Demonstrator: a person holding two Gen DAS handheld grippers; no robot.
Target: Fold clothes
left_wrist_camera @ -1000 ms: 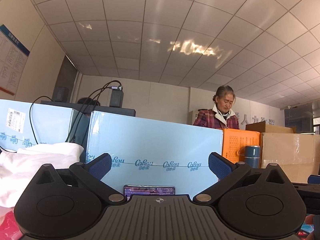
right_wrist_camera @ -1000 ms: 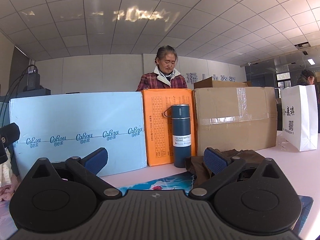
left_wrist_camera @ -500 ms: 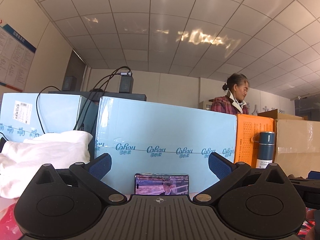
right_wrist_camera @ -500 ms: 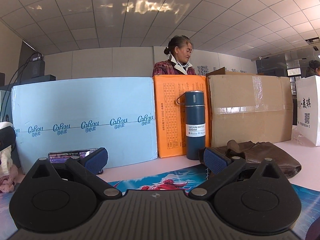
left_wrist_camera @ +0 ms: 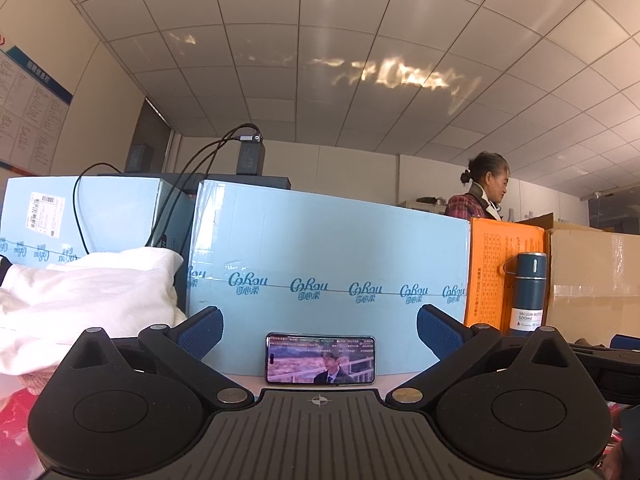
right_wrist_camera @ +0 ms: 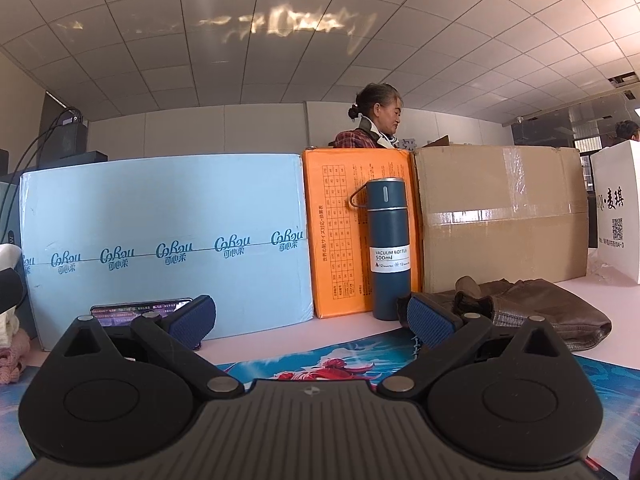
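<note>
Blue rubber pads tip both of my grippers, and both sets of fingers are spread wide with nothing between them. My left gripper (left_wrist_camera: 319,326) looks straight at a phone (left_wrist_camera: 321,359) propped on its long side against a big pale blue box (left_wrist_camera: 328,276), its screen lit with a video. The clothes I care about sit to the left of that: a heap of white cloth (left_wrist_camera: 86,300) piled against a second pale blue box (left_wrist_camera: 80,216), touching nothing of mine, with a bit of pink knit (right_wrist_camera: 12,360) under it that shows in my right view. Black cables (left_wrist_camera: 180,196) hang down behind the heap from a dark block on top of the boxes.

My right gripper (right_wrist_camera: 310,322) hangs low over a printed mat (right_wrist_camera: 320,364) in blue and red on the pale table (right_wrist_camera: 260,340). Ahead of it the row of boxes walls off the far side: the blue one, then an orange box (right_wrist_camera: 340,236), then a taped cardboard box (right_wrist_camera: 500,220). A dark blue flask (right_wrist_camera: 389,248) stands upright in front of the orange box. Just behind my right finger lies a brown leather bag (right_wrist_camera: 532,312), slumped flat. A white paper bag (right_wrist_camera: 618,216) stands at the far right. A person (right_wrist_camera: 374,124) in a plaid top stands behind the boxes, turned sideways.
</note>
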